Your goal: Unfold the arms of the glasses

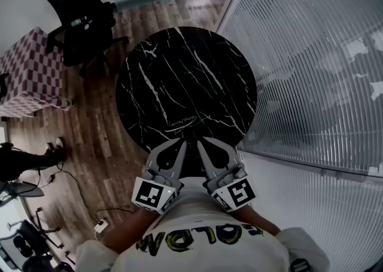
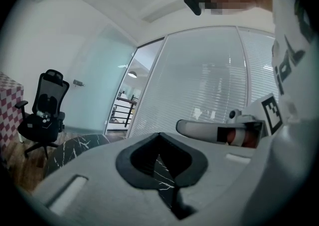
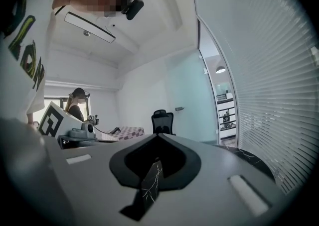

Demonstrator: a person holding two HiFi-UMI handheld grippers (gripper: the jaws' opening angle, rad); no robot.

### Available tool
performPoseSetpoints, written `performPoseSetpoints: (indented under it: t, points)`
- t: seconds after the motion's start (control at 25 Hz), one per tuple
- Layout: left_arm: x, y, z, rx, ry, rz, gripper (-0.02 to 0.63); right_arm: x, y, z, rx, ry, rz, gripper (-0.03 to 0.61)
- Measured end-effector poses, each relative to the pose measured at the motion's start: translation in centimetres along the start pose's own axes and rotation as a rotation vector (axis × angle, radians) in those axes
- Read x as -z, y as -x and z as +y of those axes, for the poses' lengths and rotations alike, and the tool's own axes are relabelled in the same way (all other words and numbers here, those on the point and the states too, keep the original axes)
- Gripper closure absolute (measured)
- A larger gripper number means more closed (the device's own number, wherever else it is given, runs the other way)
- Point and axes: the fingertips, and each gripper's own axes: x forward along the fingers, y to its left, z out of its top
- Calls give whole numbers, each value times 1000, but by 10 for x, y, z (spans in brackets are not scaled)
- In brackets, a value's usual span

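A pair of thin-framed glasses [image 1: 185, 124] lies on the near part of the round black marble table [image 1: 179, 67]; against the dark top I cannot tell how its arms stand. My left gripper [image 1: 180, 144] and right gripper [image 1: 201, 142] hover side by side at the table's near edge, close to the person's chest and just short of the glasses. Both are shut with nothing in them. In the left gripper view the left gripper [image 2: 159, 133] has its jaws closed together, and the right gripper view shows the same for the right gripper [image 3: 158, 136]. Neither gripper view shows the glasses.
A black office chair [image 1: 81, 19] and a surface under a checkered cloth [image 1: 30, 73] stand to the far left on the wooden floor. A glass wall with blinds [image 1: 311, 73] curves along the right. Another person [image 1: 24, 160] and cables are at the left.
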Motion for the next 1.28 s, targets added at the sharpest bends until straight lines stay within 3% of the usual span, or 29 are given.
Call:
performPoseSetpoints:
  t: [0.24,0.6,0.88,1.28]
  points:
    - [7,-8,3,-30,22,20,612,9,3,-10,-10,-24,42,575]
    - [50,-12,7,-41,107,106,612,42,6,-20,-17,-67,132,575]
    - [58,-25,13,1,30,131,612,56,0,-29,-46,-42,165,575]
    - [99,-52,51,18,-62,242,598,99,-19,-62,-70,-1,249,575]
